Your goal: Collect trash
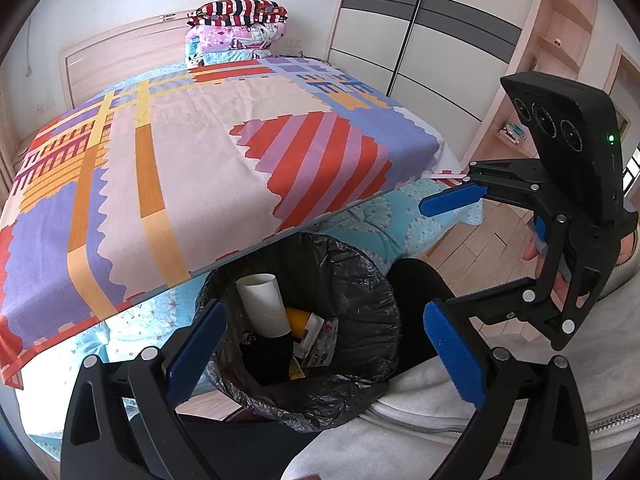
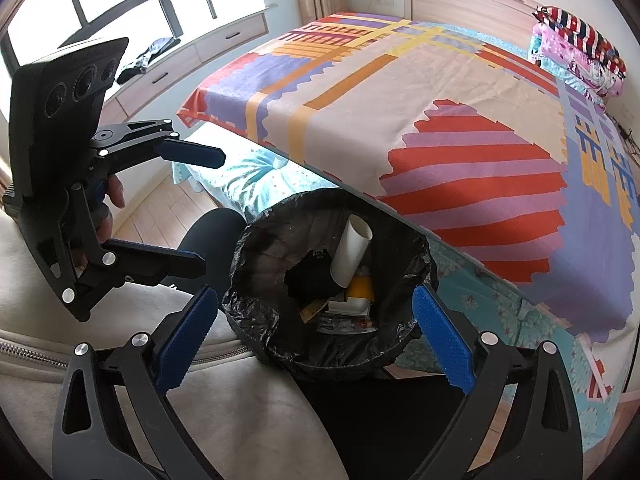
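Observation:
A bin with a black liner (image 1: 372, 280) (image 2: 248, 248) stands at the foot of the bed, against a person's knee. Inside it lie a white cardboard tube (image 1: 262, 304) (image 2: 352, 252), a yellow item (image 1: 298, 320) (image 2: 360, 286), a black lump (image 1: 266, 356) (image 2: 312, 278) and some printed packaging (image 1: 320, 344). My left gripper (image 1: 326, 356) (image 2: 212, 208) hovers open over the bin, holding nothing. My right gripper (image 2: 316, 340) (image 1: 440, 256) is also open and empty, just above the bin's rim. Both sets of blue pads are bare.
The bed (image 1: 200, 140) (image 2: 440, 100) with a patterned blanket fills the space behind the bin. Folded pillows (image 1: 240, 28) (image 2: 576, 48) sit at its head. A wardrobe (image 1: 420, 40) stands right, a window (image 2: 120, 0) left. A dark-trousered knee (image 1: 416, 288) (image 2: 212, 236) adjoins the bin.

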Available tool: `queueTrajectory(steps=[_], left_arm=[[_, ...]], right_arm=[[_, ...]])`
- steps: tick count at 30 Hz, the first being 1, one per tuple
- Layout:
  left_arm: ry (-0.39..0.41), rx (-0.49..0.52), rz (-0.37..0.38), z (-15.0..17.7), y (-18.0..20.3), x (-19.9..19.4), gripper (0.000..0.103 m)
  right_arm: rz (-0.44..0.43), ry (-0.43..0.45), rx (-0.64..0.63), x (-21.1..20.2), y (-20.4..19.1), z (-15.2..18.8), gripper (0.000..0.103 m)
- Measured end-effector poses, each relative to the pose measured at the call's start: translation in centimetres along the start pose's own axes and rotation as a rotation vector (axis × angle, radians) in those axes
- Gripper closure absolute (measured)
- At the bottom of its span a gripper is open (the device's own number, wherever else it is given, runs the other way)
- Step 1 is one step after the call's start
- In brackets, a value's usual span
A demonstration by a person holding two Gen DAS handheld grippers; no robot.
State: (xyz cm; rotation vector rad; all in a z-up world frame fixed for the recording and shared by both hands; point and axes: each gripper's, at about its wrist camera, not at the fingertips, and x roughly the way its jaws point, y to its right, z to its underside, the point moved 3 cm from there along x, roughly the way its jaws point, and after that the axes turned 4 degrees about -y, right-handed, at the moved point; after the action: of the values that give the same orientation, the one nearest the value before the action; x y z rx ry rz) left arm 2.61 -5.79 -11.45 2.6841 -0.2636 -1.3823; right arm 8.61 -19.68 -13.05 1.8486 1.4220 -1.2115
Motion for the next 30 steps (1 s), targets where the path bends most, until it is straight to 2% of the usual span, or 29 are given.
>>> queueTrajectory(steps=[30], left_arm=[[-0.001, -0.010, 0.003, 0.10, 0.10, 0.35, 0.008]], right_arm=[[-0.001, 0.001, 0.005, -0.14, -0.03, 0.00, 0.004]])
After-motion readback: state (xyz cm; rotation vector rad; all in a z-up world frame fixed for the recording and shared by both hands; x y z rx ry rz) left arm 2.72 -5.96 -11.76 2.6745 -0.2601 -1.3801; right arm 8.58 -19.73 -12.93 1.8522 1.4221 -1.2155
